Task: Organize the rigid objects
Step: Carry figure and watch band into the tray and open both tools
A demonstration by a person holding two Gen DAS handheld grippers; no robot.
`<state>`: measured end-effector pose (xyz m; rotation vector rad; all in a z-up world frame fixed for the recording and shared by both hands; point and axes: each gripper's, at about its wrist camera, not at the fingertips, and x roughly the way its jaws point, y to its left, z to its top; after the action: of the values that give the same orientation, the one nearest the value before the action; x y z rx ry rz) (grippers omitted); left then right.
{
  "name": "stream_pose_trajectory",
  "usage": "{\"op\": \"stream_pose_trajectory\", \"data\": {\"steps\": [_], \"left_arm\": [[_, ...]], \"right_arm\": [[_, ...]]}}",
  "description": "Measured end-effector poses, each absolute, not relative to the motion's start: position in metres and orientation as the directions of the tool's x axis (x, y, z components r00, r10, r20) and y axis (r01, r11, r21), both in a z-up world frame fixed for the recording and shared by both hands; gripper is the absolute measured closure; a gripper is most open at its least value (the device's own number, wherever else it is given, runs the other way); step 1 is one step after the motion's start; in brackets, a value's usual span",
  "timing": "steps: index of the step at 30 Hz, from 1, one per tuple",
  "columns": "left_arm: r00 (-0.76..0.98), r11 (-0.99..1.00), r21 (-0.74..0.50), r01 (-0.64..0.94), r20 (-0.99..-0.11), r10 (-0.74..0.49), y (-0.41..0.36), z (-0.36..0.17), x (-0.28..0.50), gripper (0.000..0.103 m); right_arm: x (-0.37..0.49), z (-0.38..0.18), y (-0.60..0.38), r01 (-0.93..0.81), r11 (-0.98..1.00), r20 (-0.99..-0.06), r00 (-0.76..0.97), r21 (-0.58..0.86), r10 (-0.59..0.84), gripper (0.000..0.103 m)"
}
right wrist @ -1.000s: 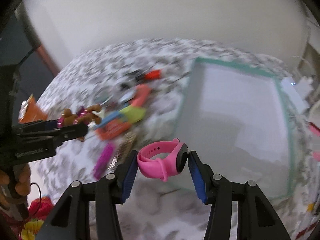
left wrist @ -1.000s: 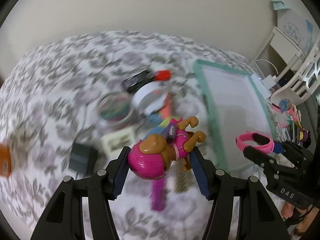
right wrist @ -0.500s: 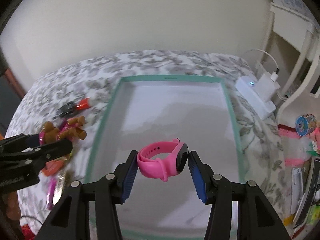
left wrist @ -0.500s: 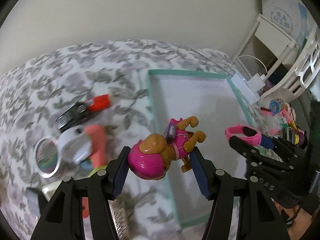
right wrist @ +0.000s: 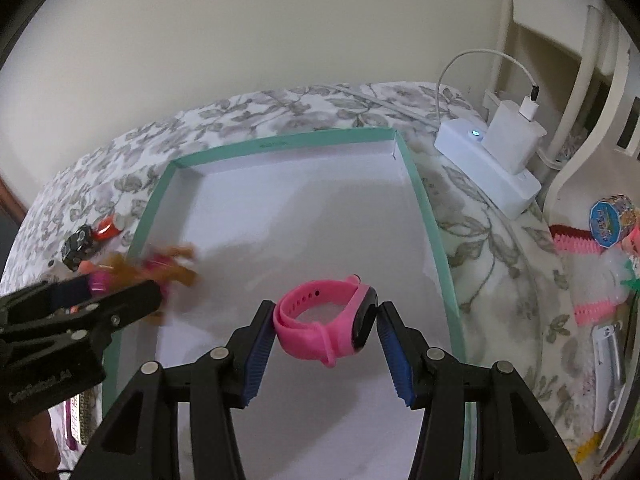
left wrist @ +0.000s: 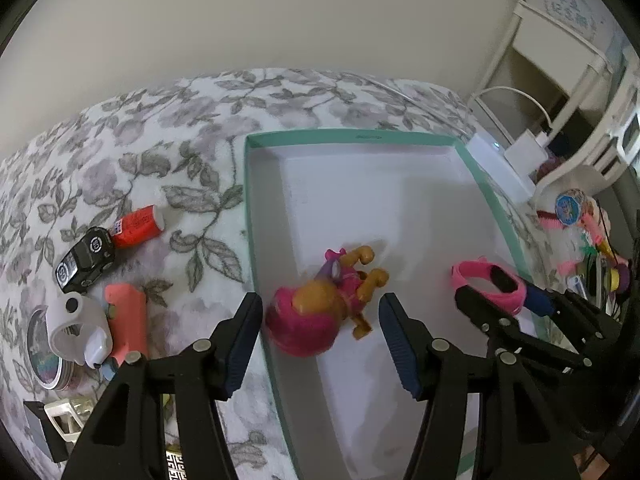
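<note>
Teal-rimmed and white inside, the shallow box (left wrist: pixel 352 136) lies on the floral-covered surface (left wrist: pixel 180 140), and both grippers are over it right now. The left gripper (left wrist: pixel 320 300) points steeply down with its blue-padded fingers (left wrist: pixel 244 344) closed around a toy dog figure (left wrist: pixel 312 320), pink helmet and tan paws. The figure looks blurred in both views, but it sits squarely between the pads, above the box floor near the left wall. The right gripper (right wrist: pixel 325 308) has its fingers clamped on a pink smartwatch (right wrist: pixel 304 336): one pad is against the strap and the other against the black face, with the strap loop standing open. That watch hangs over the middle of the box, toward its near end, and I can't tell whether it touches the floor. Out on the cover, left of the box, a black toy car (left wrist: pixel 84 260) lies touching a red cylinder (left wrist: pixel 138 226), with a coral piece and other small items nearer the camera. Past the box's far right corner sits a white power strip (right wrist: pixel 488 160) with a charger plugged into it.
</note>
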<state>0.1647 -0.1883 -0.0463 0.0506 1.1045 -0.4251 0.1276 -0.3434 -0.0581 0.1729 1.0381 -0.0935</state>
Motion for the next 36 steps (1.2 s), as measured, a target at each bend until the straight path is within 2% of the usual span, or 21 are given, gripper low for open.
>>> {"op": "stream_pose_trajectory", "data": {"steps": [18, 20, 21, 27, 32, 33, 35, 36], "left_arm": [[0.339, 0.908, -0.21, 0.363, -0.878, -0.339, -0.182, -0.043, 0.152, 0.04], [0.34, 0.907, -0.216, 0.362, -0.875, -0.344, -0.18, -0.04, 0.15, 0.04], [0.338, 0.907, -0.223, 0.358, -0.874, -0.348, -0.179, -0.039, 0.149, 0.04], [0.35, 0.91, -0.271, 0.314, -0.858, -0.376, -0.166, -0.02, 0.142, 0.04], [0.419, 0.939, -0.199, 0.28, -0.855, -0.306, -0.151, -0.002, 0.13, 0.04], [0.427, 0.944, -0.188, 0.271, -0.856, -0.293, -0.147, -0.001, 0.128, 0.04], [0.445, 0.957, -0.154, 0.246, -0.859, -0.253, -0.137, 0.001, 0.126, 0.04], [0.459, 0.966, -0.132, 0.224, -0.86, -0.224, -0.129, 0.002, 0.124, 0.04]], "right_arm": [[0.116, -0.074, -0.333, 0.138, 0.989, -0.895, 0.447, 0.057, -0.01, 0.046], [0.115, -0.072, -0.334, 0.148, 0.986, -0.892, 0.451, 0.075, 0.0, 0.033], [0.114, -0.07, -0.334, 0.149, 0.985, -0.89, 0.455, 0.084, 0.007, 0.031], [0.107, -0.05, -0.33, 0.156, 0.984, -0.88, 0.476, 0.082, -0.002, 0.03], [0.099, -0.036, -0.319, 0.154, 0.983, -0.871, 0.491, 0.097, 0.009, 0.03], [0.098, -0.034, -0.317, 0.154, 0.983, -0.87, 0.493, 0.102, 0.013, 0.029], [0.094, -0.03, -0.312, 0.156, 0.982, -0.867, 0.497, 0.108, 0.017, 0.018], [0.092, -0.027, -0.308, 0.155, 0.982, -0.866, 0.501, 0.108, 0.017, 0.017]]}}
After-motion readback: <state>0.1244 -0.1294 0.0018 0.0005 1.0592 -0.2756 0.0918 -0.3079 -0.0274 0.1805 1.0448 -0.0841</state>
